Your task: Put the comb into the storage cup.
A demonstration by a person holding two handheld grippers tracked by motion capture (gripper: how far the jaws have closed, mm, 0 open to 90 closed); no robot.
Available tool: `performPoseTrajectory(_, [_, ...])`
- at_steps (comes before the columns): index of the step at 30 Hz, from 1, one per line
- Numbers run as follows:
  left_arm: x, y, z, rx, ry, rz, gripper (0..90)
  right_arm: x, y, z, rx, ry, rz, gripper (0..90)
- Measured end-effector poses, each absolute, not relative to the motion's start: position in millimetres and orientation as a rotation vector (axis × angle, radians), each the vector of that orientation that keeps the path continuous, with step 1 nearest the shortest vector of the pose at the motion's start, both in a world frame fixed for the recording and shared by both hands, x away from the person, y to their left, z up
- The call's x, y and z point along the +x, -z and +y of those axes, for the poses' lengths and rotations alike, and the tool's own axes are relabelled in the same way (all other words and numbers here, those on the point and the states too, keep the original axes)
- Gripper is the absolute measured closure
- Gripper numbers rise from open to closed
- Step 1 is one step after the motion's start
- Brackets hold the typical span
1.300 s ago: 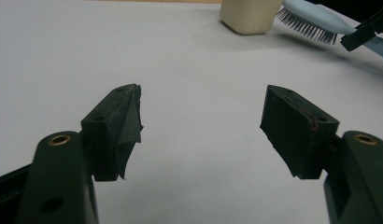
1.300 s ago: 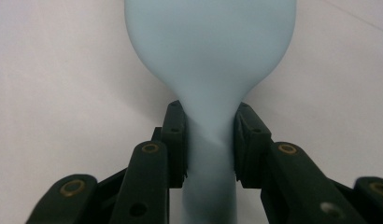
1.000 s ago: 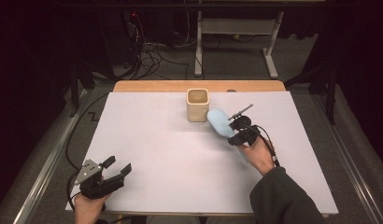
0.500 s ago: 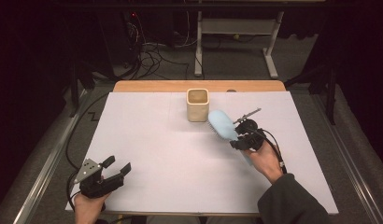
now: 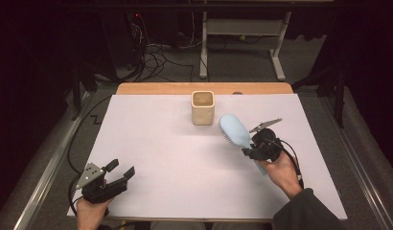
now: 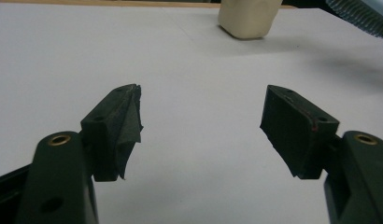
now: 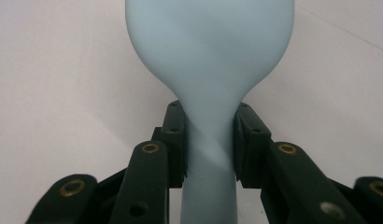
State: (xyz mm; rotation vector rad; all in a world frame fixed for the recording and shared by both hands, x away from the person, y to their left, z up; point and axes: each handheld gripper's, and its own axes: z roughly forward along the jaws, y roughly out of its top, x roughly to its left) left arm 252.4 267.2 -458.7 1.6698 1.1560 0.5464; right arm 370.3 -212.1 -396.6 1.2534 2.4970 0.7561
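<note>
My left gripper point(image 5: 121, 173) rests idle at the near edge, jaws wide apart and holding nothing. My right gripper point(image 5: 254, 146) clamps the neck of the pale blue hairbrush point(image 5: 234, 131), head raised ahead of it, bristles facing left. The beige square cup point(image 5: 203, 108) stands just beyond the head. To seat it well, I judge I must tip the brush upright over the opening before lowering.

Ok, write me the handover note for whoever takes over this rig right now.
Right tool: shut on the light blue hairbrush at its handle neck, held above the table, head pointing toward the beige cup, bristles facing left.
Left tool: open, holding nothing, near the front left of the white table.
Done: brush picked up.
Left: probably placing the brush in the cup, which stands upright at the far middle; not yet in.
</note>
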Motion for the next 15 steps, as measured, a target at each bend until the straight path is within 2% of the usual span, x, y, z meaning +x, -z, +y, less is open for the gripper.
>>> performPoseTrajectory(15, [258.5, 455.0, 261.7, 1.700, -0.512, 1.150, 26.5, 346.4, 405.1, -228.0, 1.220, -0.904, 2.458, 70.6])
